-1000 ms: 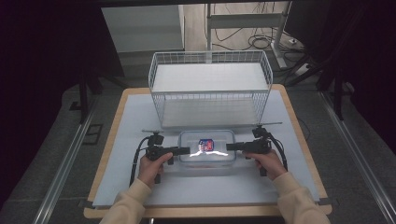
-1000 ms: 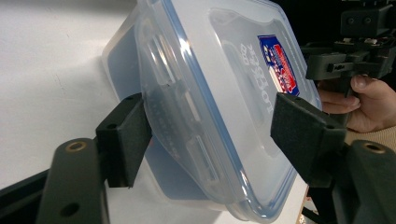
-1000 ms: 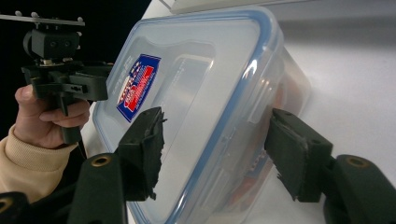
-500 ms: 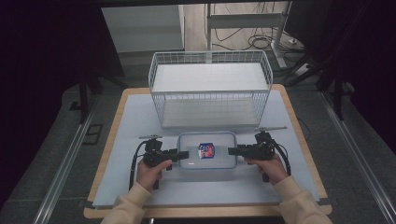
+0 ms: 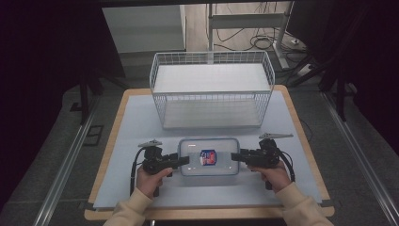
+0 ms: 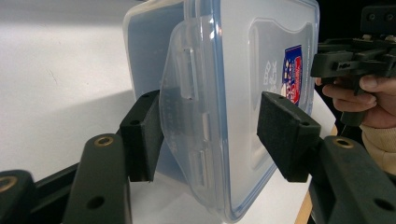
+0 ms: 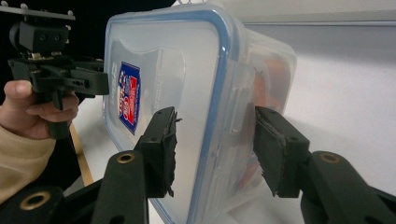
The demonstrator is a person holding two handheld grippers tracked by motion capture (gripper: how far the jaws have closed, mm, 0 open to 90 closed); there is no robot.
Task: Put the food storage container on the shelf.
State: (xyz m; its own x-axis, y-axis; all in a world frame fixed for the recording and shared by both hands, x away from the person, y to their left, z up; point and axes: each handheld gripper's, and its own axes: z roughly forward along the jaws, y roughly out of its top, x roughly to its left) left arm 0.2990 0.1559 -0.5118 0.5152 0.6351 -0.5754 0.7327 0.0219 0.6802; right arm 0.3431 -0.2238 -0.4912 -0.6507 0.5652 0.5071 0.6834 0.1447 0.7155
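A clear plastic box (image 5: 209, 157) with a blue-edged lid sits on the table (image 5: 141, 113), at 6 o'clock from the wire basket (image 5: 211, 94). The left gripper (image 5: 184, 160), at the box's 9 o'clock, has been closing; one pad touches the lid flap, the other stands off. The right gripper (image 5: 234, 156), at 3 o'clock, has squeezed onto the other end.

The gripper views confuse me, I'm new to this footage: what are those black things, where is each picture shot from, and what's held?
A person holds a hand tool with a two-jaw claw in each hand. The high view looks down on the table; the other two cameras ride on the tools. A clear lidded box lies before a white wire basket. The left claw straddles one end latch, one pad touching, the other apart; its jaws have just been closing. The right claw has closed on the other end.
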